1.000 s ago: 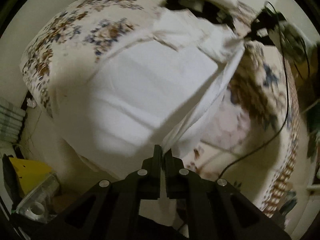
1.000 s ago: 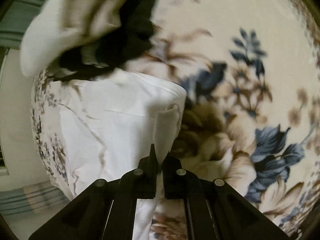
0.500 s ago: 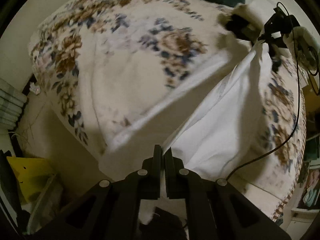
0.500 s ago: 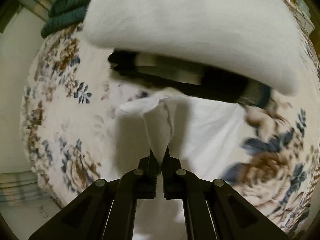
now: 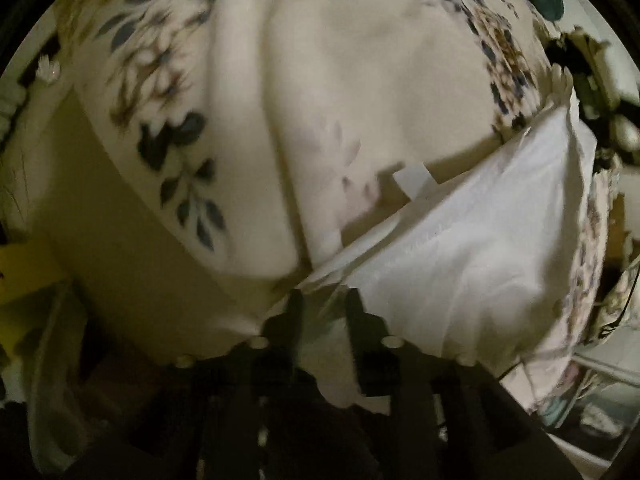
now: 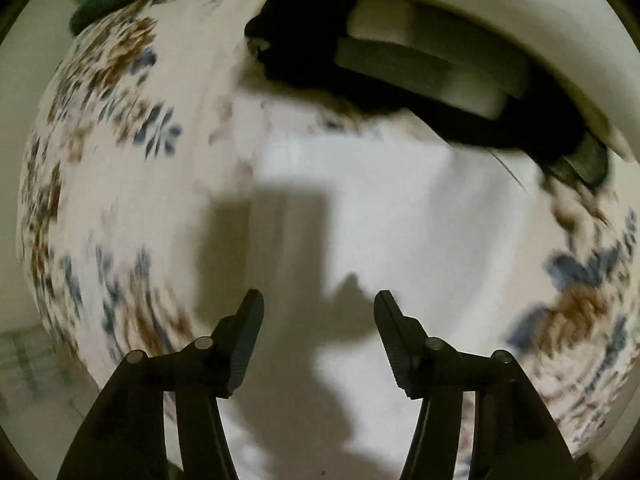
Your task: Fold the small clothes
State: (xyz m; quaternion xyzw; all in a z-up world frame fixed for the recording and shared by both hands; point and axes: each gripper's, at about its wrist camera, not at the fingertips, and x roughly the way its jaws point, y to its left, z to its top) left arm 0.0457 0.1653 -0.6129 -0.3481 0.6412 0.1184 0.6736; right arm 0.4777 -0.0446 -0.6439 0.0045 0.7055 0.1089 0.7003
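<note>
The right gripper (image 6: pixel 319 304) has its jaws wide apart and holds nothing, above the white cloth (image 6: pixel 392 216) that lies flat on the floral bedsheet (image 6: pixel 120 184). The left gripper (image 5: pixel 321 304) is blurred; its jaws seem slightly apart at a corner of the cloth (image 5: pixel 472 248), but I cannot tell if they pinch it. Behind the cloth lies a dark garment (image 6: pixel 304 48) under a white pillow (image 6: pixel 460 4).
</note>
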